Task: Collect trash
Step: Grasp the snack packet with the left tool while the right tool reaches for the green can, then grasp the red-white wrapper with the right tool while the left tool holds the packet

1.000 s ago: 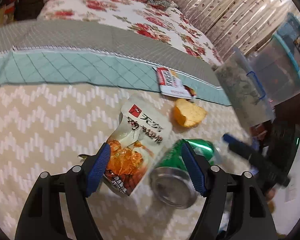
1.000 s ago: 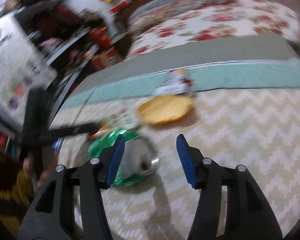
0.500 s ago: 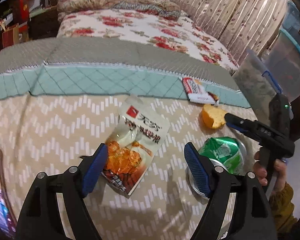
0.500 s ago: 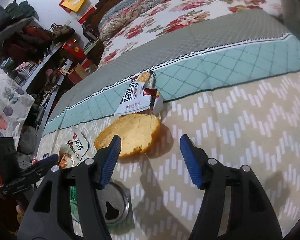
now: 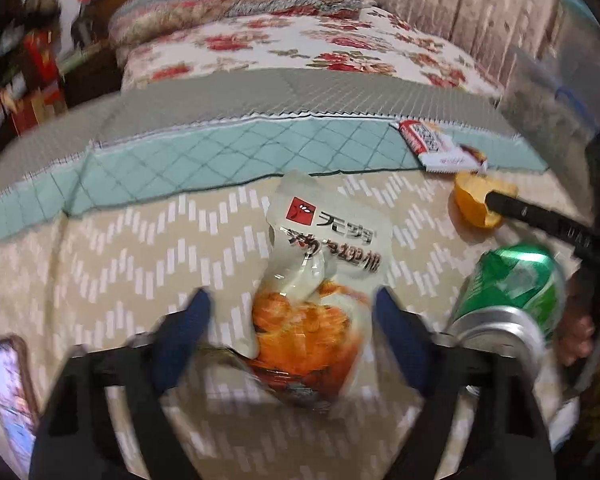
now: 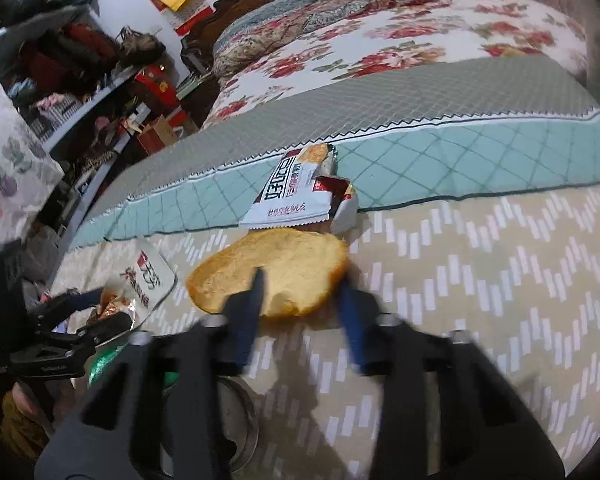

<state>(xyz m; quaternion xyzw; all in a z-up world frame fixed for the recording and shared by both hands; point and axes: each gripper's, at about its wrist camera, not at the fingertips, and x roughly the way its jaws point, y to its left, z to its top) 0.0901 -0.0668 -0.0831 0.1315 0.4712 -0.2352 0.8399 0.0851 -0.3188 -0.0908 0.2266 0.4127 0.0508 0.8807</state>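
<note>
A white and orange snack bag (image 5: pixel 320 280) lies on the zigzag bedspread (image 5: pixel 120 280). My left gripper (image 5: pixel 290 312) is open, its fingers on either side of the bag's lower end. A piece of yellow bread (image 6: pixel 272 270) lies near a red and white wrapper (image 6: pixel 300 190). My right gripper (image 6: pixel 302 292) is open around the bread's near edge; it also shows in the left wrist view (image 5: pixel 496 202). A green can (image 5: pixel 512 292) lies on its side beside the bag. The bag also shows in the right wrist view (image 6: pixel 144 280).
A phone (image 5: pixel 8 392) lies at the bedspread's left edge. A floral quilt (image 5: pixel 300 44) and pillows cover the far end of the bed. Cluttered shelves (image 6: pixel 80 80) stand to the left. A curtain (image 5: pixel 480 12) hangs at the far right.
My left gripper moved forward and now straddles the snack bag. My right gripper moved forward and its jaws have narrowed around the bread.
</note>
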